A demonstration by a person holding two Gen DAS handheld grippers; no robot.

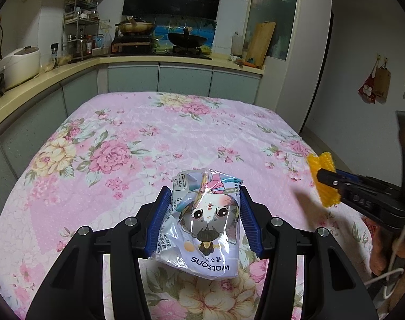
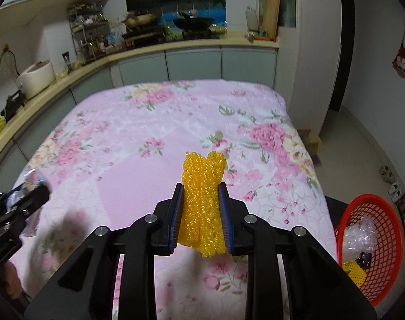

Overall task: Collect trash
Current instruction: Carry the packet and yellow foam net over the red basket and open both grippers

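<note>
My left gripper [image 1: 205, 200] is shut on a white plastic wrapper [image 1: 205, 226] printed with a cartoon cat, held above the floral table. My right gripper [image 2: 201, 194] is shut on a crumpled piece of yellow bubble wrap [image 2: 203, 202], also held above the table. The right gripper with the yellow wrap [image 1: 322, 178] shows at the right edge of the left wrist view. The left gripper [image 2: 28, 197] shows blurred at the left edge of the right wrist view. A red mesh basket [image 2: 373, 240] with some trash in it stands off the table's right side.
The table wears a pink floral cloth [image 1: 149, 146]. A kitchen counter [image 1: 42, 74] with a rice cooker [image 1: 18, 66] runs along the left and back. A stove with a wok [image 1: 186, 40] is at the back. Floor [image 2: 362, 154] lies to the right.
</note>
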